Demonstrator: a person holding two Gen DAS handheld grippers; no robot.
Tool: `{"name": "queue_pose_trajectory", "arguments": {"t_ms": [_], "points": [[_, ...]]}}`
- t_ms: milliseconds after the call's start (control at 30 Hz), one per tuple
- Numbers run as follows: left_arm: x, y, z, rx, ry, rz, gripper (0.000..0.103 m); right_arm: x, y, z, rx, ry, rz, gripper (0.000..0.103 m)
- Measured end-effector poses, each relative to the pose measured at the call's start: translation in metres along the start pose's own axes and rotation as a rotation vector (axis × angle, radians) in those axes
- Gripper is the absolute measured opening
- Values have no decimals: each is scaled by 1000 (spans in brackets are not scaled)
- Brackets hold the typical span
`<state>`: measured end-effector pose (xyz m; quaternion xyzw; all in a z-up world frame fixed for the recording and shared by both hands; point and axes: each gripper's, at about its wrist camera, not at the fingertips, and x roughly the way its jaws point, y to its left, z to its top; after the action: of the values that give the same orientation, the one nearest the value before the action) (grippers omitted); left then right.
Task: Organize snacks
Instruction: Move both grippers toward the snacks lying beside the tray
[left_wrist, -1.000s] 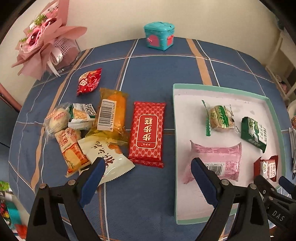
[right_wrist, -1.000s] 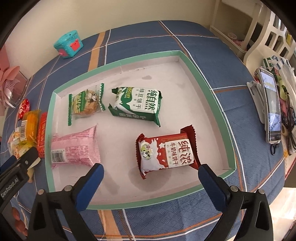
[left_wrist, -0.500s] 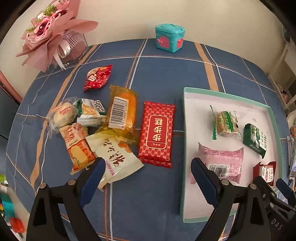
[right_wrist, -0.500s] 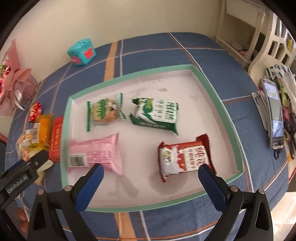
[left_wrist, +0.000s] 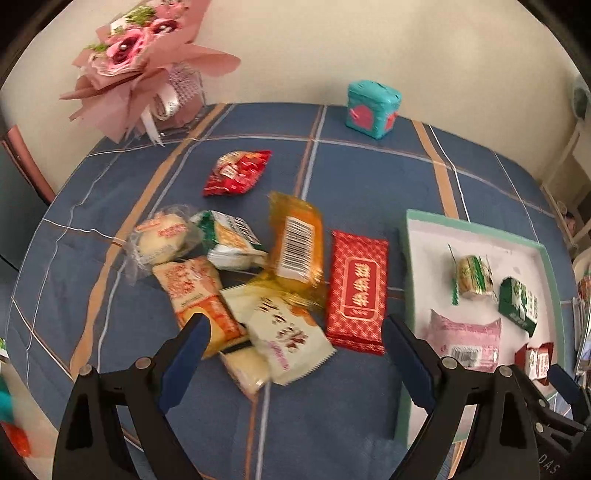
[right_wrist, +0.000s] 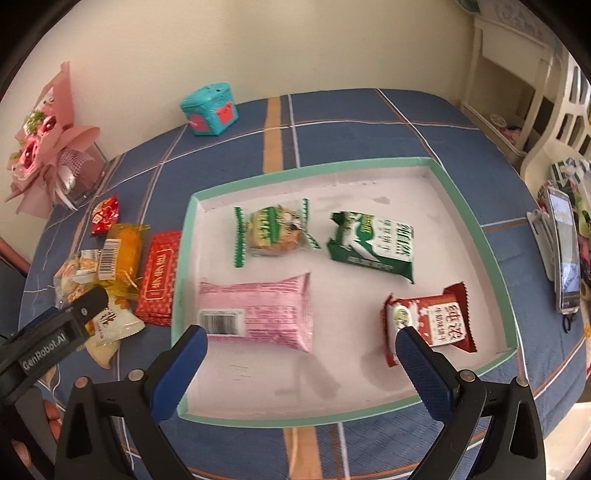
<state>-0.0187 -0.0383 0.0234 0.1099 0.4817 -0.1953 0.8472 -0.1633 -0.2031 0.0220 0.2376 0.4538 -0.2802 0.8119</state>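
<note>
both grippers, left (left_wrist: 293, 341) and right (right_wrist: 301, 349), are held with jaws apart and empty above loose snack packets (left_wrist: 258, 280) and the green-rimmed tray (right_wrist: 476, 225).

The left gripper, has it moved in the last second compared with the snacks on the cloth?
Yes. The left gripper has shifted left, away from the tray: its right finger, earlier over the pink packet, now sits beside the red packet.

Four snacks (right_wrist: 258, 314) lie in the tray (right_wrist: 461, 206); the loose pile (left_wrist: 258, 288) lies at its nine o'clock on the worktop (left_wrist: 369, 177).
</note>
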Motion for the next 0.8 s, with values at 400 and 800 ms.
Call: {"name": "queue_pose_trajectory", "arguments": {"t_ms": [400, 800], "points": [[-10, 49, 10, -66, -64, 10, 94, -6, 61, -4, -143, -42, 44, 103], [-11, 89, 14, -72, -68, 6, 94, -5, 114, -9, -191, -24, 155, 103]]}}
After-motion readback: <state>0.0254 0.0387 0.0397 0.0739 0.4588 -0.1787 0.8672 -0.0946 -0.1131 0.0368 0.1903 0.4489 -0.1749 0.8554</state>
